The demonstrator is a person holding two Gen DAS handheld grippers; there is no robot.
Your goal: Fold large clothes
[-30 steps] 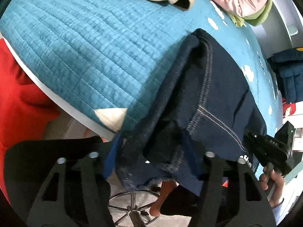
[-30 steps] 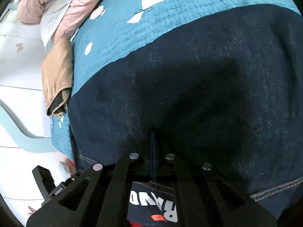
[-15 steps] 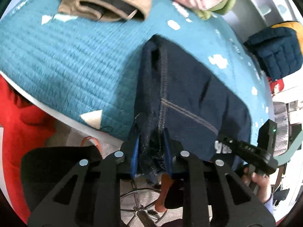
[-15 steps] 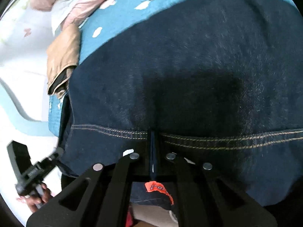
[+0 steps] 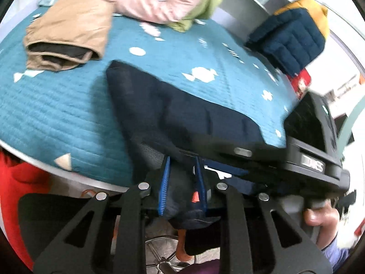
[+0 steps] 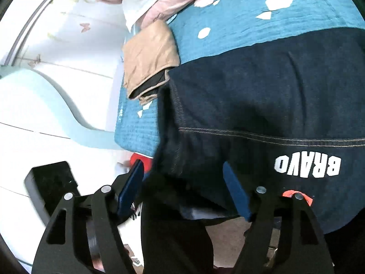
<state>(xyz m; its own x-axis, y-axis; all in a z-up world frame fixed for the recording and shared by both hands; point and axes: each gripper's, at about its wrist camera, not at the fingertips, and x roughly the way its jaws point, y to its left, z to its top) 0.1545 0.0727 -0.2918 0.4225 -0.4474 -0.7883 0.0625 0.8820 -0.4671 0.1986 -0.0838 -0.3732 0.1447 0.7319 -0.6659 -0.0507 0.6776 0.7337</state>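
Note:
A dark blue denim garment (image 5: 182,114) lies folded on the teal quilted bed (image 5: 57,114), its near edge hanging over the bed's front. It fills the right wrist view (image 6: 262,105), with white "BRAVO" lettering (image 6: 308,165). My left gripper (image 5: 182,178) is shut on the hanging denim edge between its blue pads. My right gripper (image 6: 184,178) is open, its blue pads (image 6: 131,187) spread on either side of the garment's left corner. The right gripper's body (image 5: 308,150) crosses the left wrist view close to the left gripper.
A folded tan jacket (image 5: 68,32) lies at the bed's far left, also in the right wrist view (image 6: 150,57). Pink and green clothes (image 5: 164,2) are piled behind it. A navy and yellow quilted jacket (image 5: 292,38) sits far right. A chair base (image 5: 164,253) stands below.
My right gripper has let go of the denim and opened, and shifted toward the garment's left corner. My left gripper stays shut on the edge. The two grippers have come close together.

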